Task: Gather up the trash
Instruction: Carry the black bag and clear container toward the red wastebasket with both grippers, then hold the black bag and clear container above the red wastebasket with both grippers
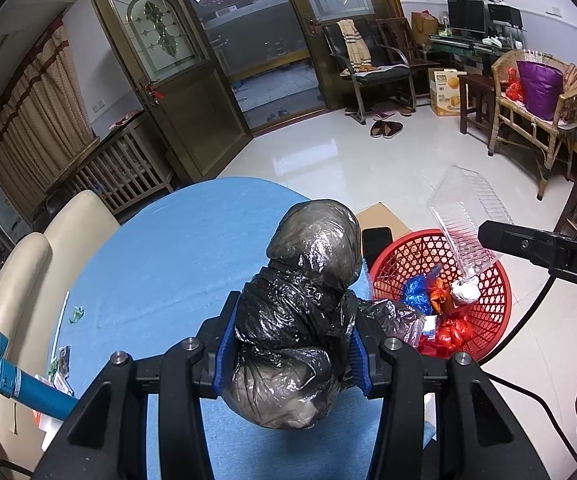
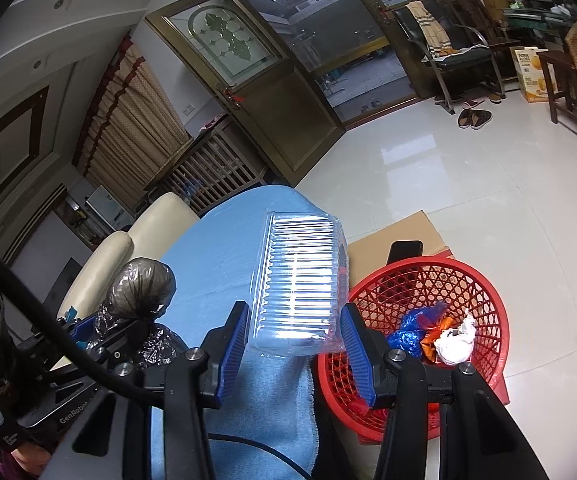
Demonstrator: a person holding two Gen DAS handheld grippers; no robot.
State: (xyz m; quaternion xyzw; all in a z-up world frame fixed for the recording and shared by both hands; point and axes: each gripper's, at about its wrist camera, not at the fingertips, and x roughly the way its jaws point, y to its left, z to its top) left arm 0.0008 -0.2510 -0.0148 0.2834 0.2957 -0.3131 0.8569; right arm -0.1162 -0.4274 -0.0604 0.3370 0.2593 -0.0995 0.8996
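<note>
Left gripper (image 1: 291, 354): blue pads (image 1: 227, 354) pressed into both sides of black plastic bag (image 1: 308, 280), clamped firmly, held level and pointing forward. Right gripper (image 2: 294, 344): fingers spread wide, clear plastic tray (image 2: 300, 280) sitting between the pads; contact on either side cannot be confirmed. Positioned to the right of the left gripper.

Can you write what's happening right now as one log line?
left gripper: holds black bag | right gripper: holds clear tray | red basket: part-filled
</note>
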